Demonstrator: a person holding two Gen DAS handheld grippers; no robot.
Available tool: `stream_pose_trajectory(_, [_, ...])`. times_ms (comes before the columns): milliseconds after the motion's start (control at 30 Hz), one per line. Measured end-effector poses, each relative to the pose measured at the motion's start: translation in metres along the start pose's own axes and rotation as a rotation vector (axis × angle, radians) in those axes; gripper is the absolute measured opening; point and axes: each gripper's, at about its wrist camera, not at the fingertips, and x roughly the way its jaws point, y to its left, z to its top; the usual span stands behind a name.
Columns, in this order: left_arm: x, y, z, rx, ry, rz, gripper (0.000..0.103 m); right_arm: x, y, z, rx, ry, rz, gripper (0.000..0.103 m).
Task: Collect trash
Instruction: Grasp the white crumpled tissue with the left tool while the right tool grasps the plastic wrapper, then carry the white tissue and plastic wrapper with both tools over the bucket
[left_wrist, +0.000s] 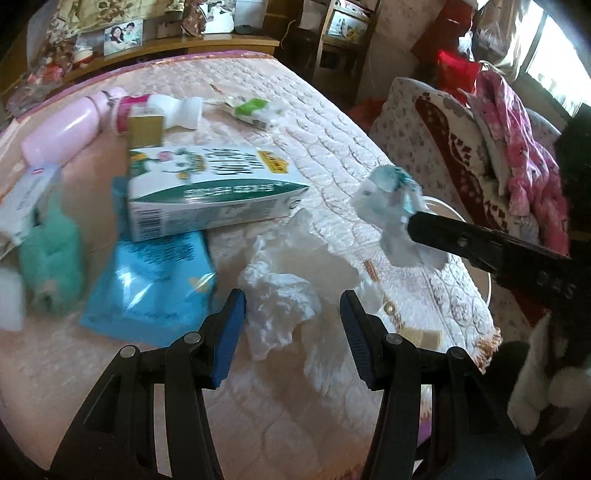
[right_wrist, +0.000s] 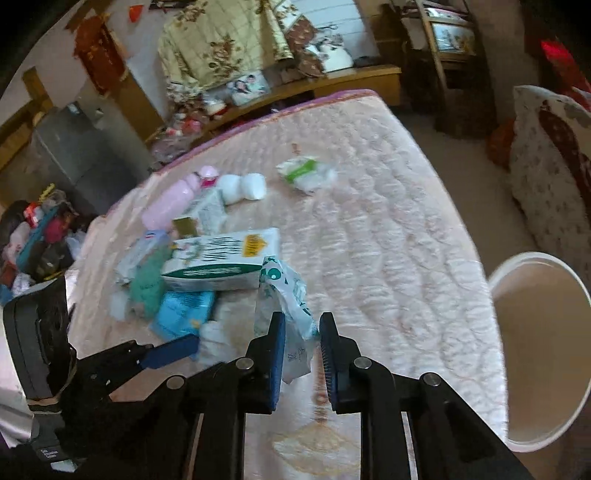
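Observation:
My left gripper (left_wrist: 292, 314) is open, its blue pads on either side of a crumpled white tissue (left_wrist: 284, 291) on the pink quilted bed (left_wrist: 332, 147). My right gripper (right_wrist: 302, 332) is shut on a clear plastic wrapper with teal print (right_wrist: 286, 295), held above the bed; it also shows in the left wrist view (left_wrist: 388, 206). A white bucket (right_wrist: 543, 332) stands open on the floor beside the bed, to the right of the right gripper.
On the bed lie a green-and-white carton (left_wrist: 207, 184), a blue packet (left_wrist: 151, 280), a teal cloth (left_wrist: 51, 254), a pink bottle (left_wrist: 62, 129), a white bottle (left_wrist: 177, 110) and a green-white wrapper (left_wrist: 255, 109). An armchair with pink clothes (left_wrist: 517, 147) stands right.

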Motion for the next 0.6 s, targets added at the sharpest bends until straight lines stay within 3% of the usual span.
stream_pose_trajectory(100, [0.009,-0.007,0.001,0.026,0.011,-0.003,0.05,-0.006,-0.015,-0.004,0.015,-0.002,-0.008,0.018])
stream_pose_trajectory(133, [0.013,-0.008,0.001,0.03,0.018,-0.009,0.041,-0.008,-0.019,-0.005,0.022,-0.004,-0.009,0.018])
stream_pose_trajectory(167, [0.015,-0.01,0.001,0.034,0.028,-0.018,0.024,-0.01,-0.022,-0.006,0.028,-0.006,-0.007,0.018])
stream_pose_trajectory(267, [0.014,-0.011,-0.001,0.036,0.032,-0.05,0.012,-0.015,-0.032,-0.009,0.054,-0.015,0.004,0.018])
stream_pose_trajectory(600, [-0.036,-0.03,0.014,0.076,-0.053,-0.143,0.01,-0.05,-0.046,-0.015,0.087,-0.084,0.029,0.018])
